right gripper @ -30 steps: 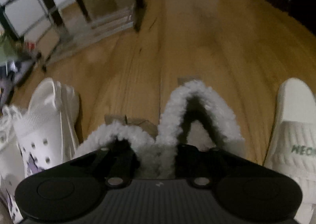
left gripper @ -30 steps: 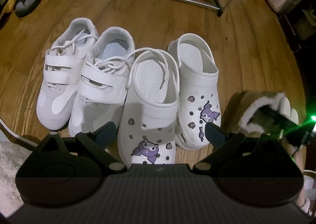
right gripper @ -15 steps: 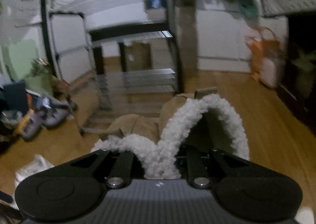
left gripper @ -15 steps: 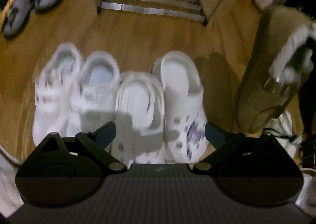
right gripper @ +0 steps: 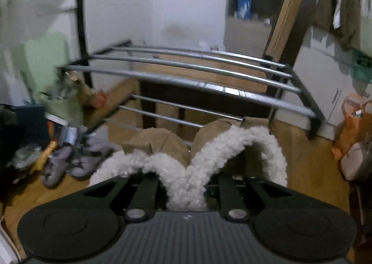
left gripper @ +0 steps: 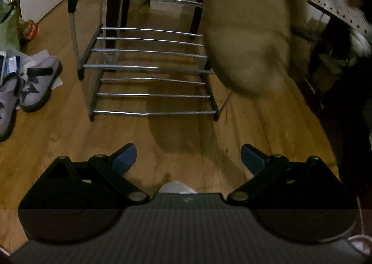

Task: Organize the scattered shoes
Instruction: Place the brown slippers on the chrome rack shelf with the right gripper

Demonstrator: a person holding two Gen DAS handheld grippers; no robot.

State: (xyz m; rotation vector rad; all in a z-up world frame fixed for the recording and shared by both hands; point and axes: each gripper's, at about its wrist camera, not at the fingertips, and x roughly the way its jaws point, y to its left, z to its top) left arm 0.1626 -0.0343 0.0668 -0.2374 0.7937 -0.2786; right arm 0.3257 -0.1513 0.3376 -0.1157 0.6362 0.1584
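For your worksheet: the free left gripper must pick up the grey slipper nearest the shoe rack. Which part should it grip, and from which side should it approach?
Probably the black strap of the grey slipper, taken from above by the left gripper. The slipper lies flat, sole down, so the strap over its top is the raised, narrow part that open fingers could close across.

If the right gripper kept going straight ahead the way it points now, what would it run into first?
Probably the metal shoe rack. The right gripper, shut on the pair of fleece-lined tan slippers, points at the rack's rails, and the slipper toes would likely reach them first, though depth is hard to judge through the fisheye.
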